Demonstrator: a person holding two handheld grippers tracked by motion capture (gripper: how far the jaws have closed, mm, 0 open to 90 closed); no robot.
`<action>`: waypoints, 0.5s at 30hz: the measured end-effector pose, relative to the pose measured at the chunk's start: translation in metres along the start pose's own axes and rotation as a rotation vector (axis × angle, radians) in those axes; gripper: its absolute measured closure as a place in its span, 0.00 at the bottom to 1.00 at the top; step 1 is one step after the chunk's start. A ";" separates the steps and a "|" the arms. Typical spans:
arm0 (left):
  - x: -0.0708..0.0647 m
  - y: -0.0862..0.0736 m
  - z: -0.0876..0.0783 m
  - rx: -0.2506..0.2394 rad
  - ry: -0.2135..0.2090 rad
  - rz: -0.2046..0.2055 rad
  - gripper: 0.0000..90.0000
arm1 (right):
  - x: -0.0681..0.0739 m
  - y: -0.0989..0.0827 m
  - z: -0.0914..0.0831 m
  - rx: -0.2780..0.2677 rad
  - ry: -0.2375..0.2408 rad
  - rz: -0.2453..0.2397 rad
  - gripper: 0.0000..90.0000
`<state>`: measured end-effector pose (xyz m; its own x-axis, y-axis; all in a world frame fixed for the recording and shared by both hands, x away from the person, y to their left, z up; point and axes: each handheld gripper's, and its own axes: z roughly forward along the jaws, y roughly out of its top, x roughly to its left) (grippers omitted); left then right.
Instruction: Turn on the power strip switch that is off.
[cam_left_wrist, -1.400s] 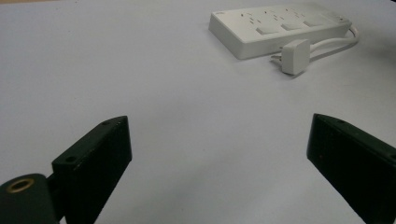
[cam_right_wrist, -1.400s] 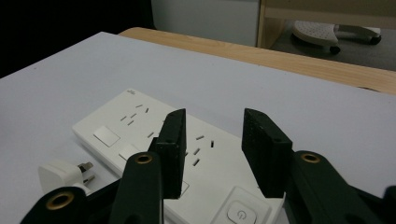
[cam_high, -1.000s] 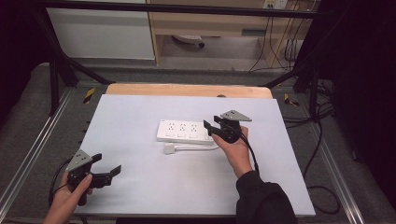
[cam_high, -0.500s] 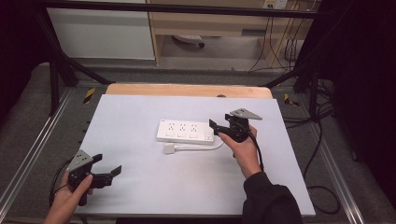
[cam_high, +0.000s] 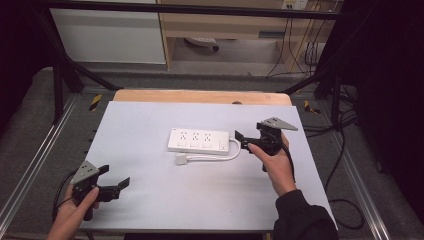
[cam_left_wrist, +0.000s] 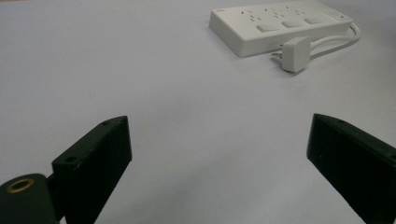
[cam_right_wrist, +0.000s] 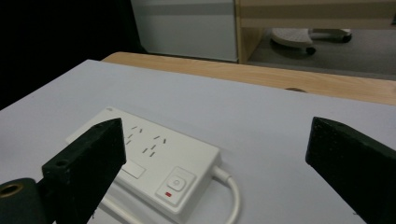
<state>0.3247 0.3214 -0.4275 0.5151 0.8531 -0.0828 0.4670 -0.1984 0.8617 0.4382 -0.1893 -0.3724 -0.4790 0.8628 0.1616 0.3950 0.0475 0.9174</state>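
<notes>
The power strip (cam_high: 199, 141) lies mid-worktop (cam_high: 150, 120), its plug's (cam_high: 181, 159) prongs hidden. The right tongs (cam_high: 240, 140), just right of the strip, have just been opening, nothing between them. The left tongs (cam_high: 114, 181), near-left, gape empty.

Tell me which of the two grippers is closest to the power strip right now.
The right gripper: its open jaws sit just off the switch end of the power strip, while the left gripper waits far off at the table's near-left corner.
</notes>
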 end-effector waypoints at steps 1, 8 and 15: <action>0.000 0.000 0.000 0.000 -0.001 0.002 0.07 | -0.002 0.000 -0.003 -0.004 -0.009 0.001 0.06; -0.001 0.000 0.000 0.002 -0.006 0.002 0.07 | -0.017 -0.008 -0.031 -0.057 -0.044 0.018 0.05; -0.002 0.000 0.001 0.005 -0.009 0.011 0.07 | -0.032 -0.031 -0.062 -0.105 -0.056 0.029 0.05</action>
<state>0.3243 0.3188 -0.4279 0.5268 0.8464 -0.0775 0.4644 -0.2103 0.8603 0.3933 -0.2496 -0.3834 -0.4233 0.8898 0.1707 0.3227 -0.0280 0.9461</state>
